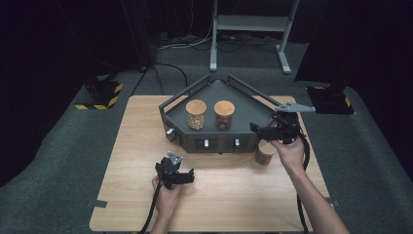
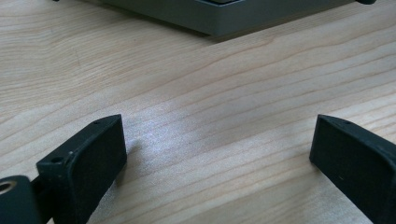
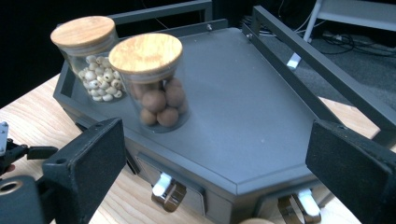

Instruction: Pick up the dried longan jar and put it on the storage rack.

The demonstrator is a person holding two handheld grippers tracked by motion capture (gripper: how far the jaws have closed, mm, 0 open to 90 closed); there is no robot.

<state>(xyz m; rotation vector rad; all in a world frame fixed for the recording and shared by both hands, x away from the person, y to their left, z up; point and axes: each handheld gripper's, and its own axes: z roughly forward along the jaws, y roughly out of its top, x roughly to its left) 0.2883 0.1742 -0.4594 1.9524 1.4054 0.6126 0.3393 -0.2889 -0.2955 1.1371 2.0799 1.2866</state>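
Observation:
A dark grey angular stand [image 1: 243, 109] with rails and two front drawers sits at the back of the wooden table [image 1: 146, 146]. On its top [image 3: 243, 107] stand a jar of pale beads [image 1: 196, 114] [image 3: 95, 70] and a jar of brown balls [image 1: 224, 115] [image 3: 156, 88], both with wooden lids. A third wood-lidded jar [image 1: 265, 152] rests on the table at the stand's right front corner. My right gripper [image 1: 260, 130] [image 3: 217, 163] hovers open beside that corner, facing the jars. My left gripper [image 1: 174, 171] [image 2: 217, 154] is open low over bare wood before the stand [image 2: 219, 18].
Two drawer handles [image 3: 166, 189] [image 3: 299, 205] stick out of the stand's front. Beyond the table are a grey metal frame [image 1: 251, 24], floor cables and two hazard-striped bases [image 1: 104, 95] [image 1: 331, 97]. Bare wood stretches left of and in front of the stand.

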